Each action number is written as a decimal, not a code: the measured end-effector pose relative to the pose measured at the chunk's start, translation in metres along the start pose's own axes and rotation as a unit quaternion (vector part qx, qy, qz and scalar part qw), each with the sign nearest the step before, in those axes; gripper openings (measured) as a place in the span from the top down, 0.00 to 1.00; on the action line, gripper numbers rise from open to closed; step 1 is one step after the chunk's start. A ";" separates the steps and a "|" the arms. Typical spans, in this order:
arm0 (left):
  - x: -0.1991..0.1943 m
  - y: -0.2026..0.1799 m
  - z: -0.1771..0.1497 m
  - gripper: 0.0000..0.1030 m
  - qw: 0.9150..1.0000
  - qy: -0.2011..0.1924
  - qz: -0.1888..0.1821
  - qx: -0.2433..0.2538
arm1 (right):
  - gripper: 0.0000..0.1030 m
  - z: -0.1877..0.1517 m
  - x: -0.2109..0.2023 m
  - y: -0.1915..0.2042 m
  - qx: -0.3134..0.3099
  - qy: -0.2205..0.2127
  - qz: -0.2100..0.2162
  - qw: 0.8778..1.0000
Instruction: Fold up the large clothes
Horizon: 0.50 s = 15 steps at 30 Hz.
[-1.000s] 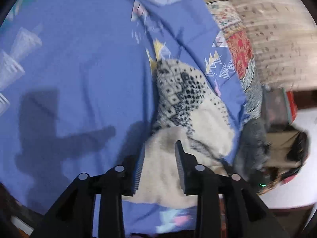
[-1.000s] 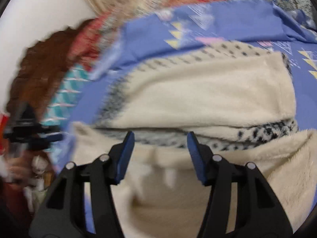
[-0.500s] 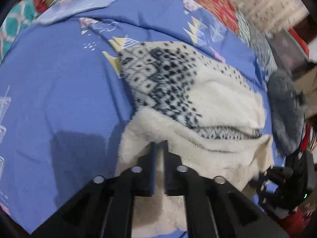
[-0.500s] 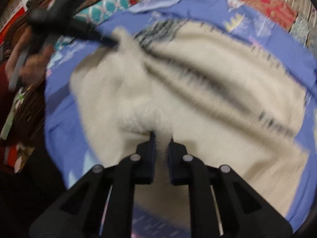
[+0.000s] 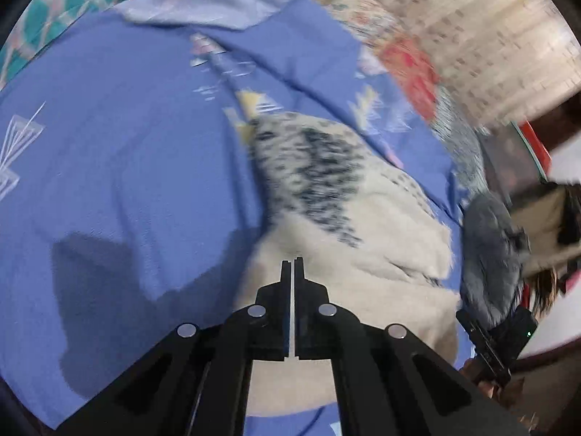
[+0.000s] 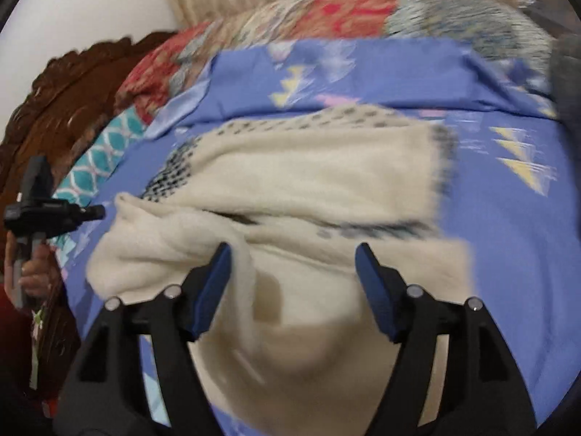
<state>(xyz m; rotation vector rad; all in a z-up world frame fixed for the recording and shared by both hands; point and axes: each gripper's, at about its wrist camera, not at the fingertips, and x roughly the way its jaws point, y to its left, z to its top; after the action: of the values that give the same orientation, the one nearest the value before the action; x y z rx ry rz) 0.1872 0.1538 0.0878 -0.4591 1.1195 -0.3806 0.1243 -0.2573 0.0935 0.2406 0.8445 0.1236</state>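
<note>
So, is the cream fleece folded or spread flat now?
Folded. In the right wrist view the fleece lies in overlapping layers on the blue sheet, with patterned edges between them.

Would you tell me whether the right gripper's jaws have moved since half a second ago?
Yes. The right gripper has opened wide over the cream fleece garment, releasing it onto the blue bedsheet.

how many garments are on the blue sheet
2: a cream fleece garment lies mid blue sheet, a grey fluffy one sits at its edge. Others may be hidden.
</note>
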 end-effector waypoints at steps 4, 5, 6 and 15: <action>0.025 -0.028 -0.001 0.69 0.997 0.034 0.024 0.059 | 0.27 -0.015 -0.018 -0.031 0.040 -0.002 -0.024 0.999; 0.033 -0.030 -0.002 0.68 0.996 0.043 0.033 0.066 | 0.27 -0.017 -0.017 -0.036 0.048 0.001 -0.027 0.998; 0.042 -0.030 -0.003 0.66 0.995 0.050 0.041 0.072 | 0.27 -0.016 -0.012 -0.040 0.055 0.007 -0.029 0.998; 0.055 -0.013 -0.004 0.78 0.996 0.016 0.076 0.054 | 0.99 -0.001 0.023 -0.085 0.122 -0.005 -0.100 0.987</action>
<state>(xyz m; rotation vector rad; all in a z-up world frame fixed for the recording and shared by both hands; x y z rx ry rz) 0.2044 0.1142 0.0517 -0.2713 1.1505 -0.3142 0.1398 -0.3343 0.0544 0.3829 0.8685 -0.1706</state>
